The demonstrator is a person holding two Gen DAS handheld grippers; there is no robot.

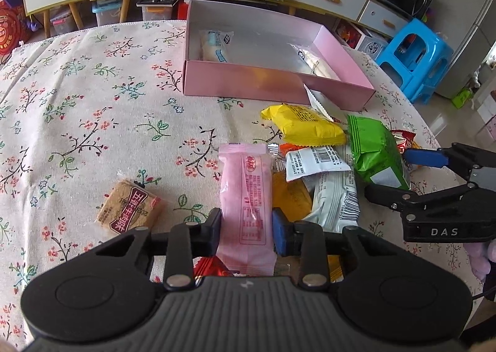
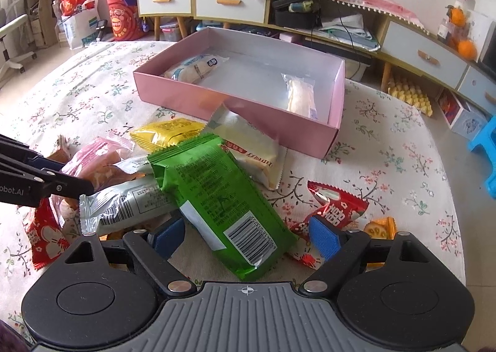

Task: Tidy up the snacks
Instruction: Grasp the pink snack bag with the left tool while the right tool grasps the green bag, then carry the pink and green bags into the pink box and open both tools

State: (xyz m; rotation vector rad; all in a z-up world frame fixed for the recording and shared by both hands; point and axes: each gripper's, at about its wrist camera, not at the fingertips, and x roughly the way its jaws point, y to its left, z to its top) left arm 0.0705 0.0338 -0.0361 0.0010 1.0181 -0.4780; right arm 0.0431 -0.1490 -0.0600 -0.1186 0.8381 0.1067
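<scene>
Jaws of my left gripper (image 1: 246, 226) pinch the pink snack packet (image 1: 245, 197) at the near edge of the snack pile on the counter (image 1: 93, 104). My right gripper (image 2: 245, 235) stands open astride the green packet (image 2: 217, 197), pads not touching it. Beyond the pile sits the pink box (image 2: 248, 110), two packets inside.

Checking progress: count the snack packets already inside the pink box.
2. One white-and-blue packet lies at the box's far left; one clear packet at its right end. The near wall may hide others.
</scene>
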